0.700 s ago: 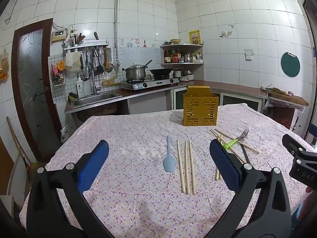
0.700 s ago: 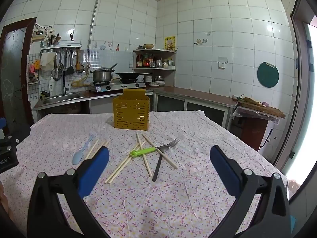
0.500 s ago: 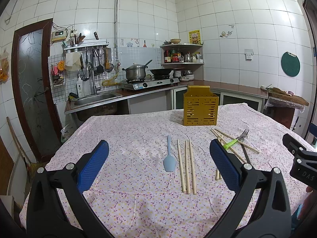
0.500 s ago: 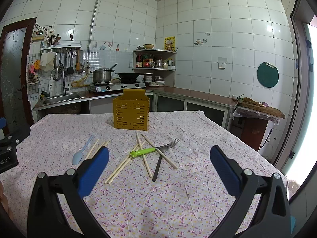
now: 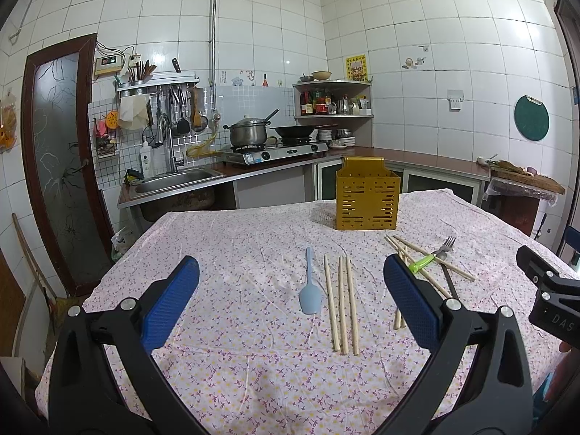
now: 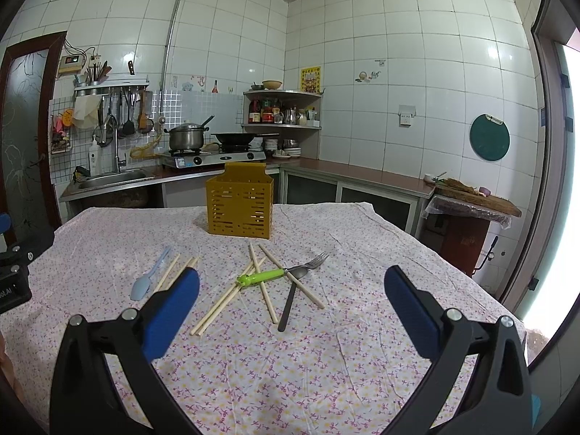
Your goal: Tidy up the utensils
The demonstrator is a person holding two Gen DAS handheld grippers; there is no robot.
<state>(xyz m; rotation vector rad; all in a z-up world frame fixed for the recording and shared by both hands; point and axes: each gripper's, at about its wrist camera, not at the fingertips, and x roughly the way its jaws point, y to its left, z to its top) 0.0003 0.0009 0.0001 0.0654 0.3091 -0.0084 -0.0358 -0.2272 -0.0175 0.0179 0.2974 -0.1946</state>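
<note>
Utensils, table lot, recorded view by view.

Left wrist view. Left gripper (image 5: 290,297) stood with jaws spread wide and nothing between the blue pads (image 5: 170,301), lower part of the frame. Compared with the pictures of a moment earlier, nothing had shifted: same framing, same spread, same lay of items. Blue spoon (image 5: 310,290) lay at centre, bowl toward the camera. Three chopsticks (image 5: 340,301) lay side by side just right of it, apart from it. Crossed pile of chopsticks (image 5: 427,259) with a green-handled utensil (image 5: 422,262) and a fork (image 5: 446,250) lay right of centre, partly behind the right pad. Yellow slotted holder (image 5: 368,199) stood upright on the floral tablecloth (image 5: 235,253), upper centre-right, well apart from every utensil. Black body of the other gripper showed at the right edge.

Right wrist view. Right gripper (image 6: 291,299) likewise gaped wide and empty, unchanged against the earlier pictures. Green-handled utensil (image 6: 262,276), fork (image 6: 308,264) and a dark-handled spoon (image 6: 290,301) lay tangled with chopsticks (image 6: 261,282) at centre. Blue spoon (image 6: 146,279) and the parallel chopsticks (image 6: 174,272) lay left of centre, partly hidden by the left pad. Holder (image 6: 239,203) stood above centre, nothing seen sticking out of it.

Assessment: no change registered, so sorting appeared not yet begun; every utensil in view remained on the cloth, none gripped, and a first pick-up was still due.
</note>
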